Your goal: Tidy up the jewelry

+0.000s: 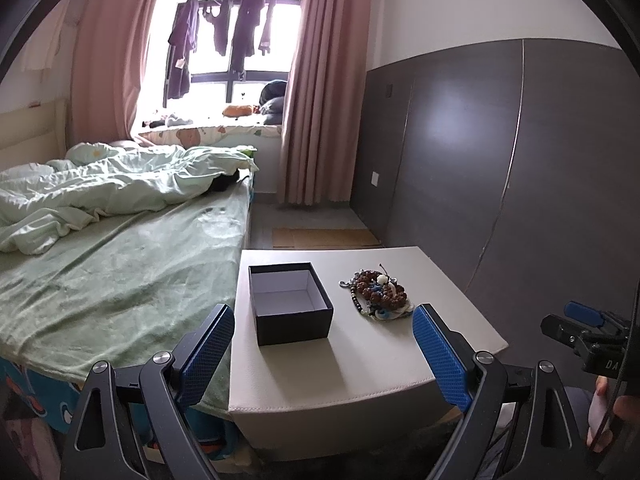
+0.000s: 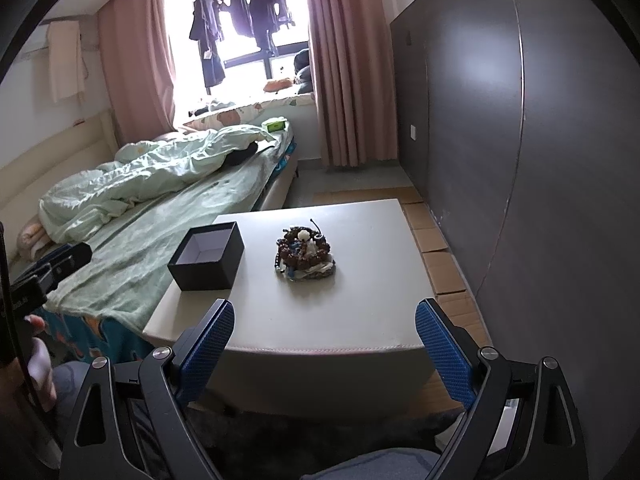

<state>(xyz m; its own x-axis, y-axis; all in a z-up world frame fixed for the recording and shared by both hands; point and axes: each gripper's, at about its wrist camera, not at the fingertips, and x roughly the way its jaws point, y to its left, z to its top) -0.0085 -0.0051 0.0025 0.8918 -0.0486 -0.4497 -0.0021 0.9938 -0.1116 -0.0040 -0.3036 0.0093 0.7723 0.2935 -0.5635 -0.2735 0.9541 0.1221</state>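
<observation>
I hold my left gripper (image 1: 324,354) low at the near edge of the white table (image 1: 360,368), its blue pads (image 1: 206,354) spread wide with nothing between them. Straight ahead of it on the table sits the open black box (image 1: 291,303), white inside and holding nothing that I can see. The heap of jewelry (image 1: 378,290), brown beads tangled with white and blue pieces, lies just right of the box and apart from it, beyond my right-hand pad.

My right gripper (image 2: 325,348) also hangs at the near side of the table (image 2: 360,312), short of the things on it, its jaws spread wide and bare. From this view the jewelry (image 2: 305,254) lies directly ahead in the middle of the table, well beyond the fingertips, and the box (image 2: 207,255) stands to its left at the table's edge, beside the bed (image 2: 132,248) with its green sheet.
</observation>
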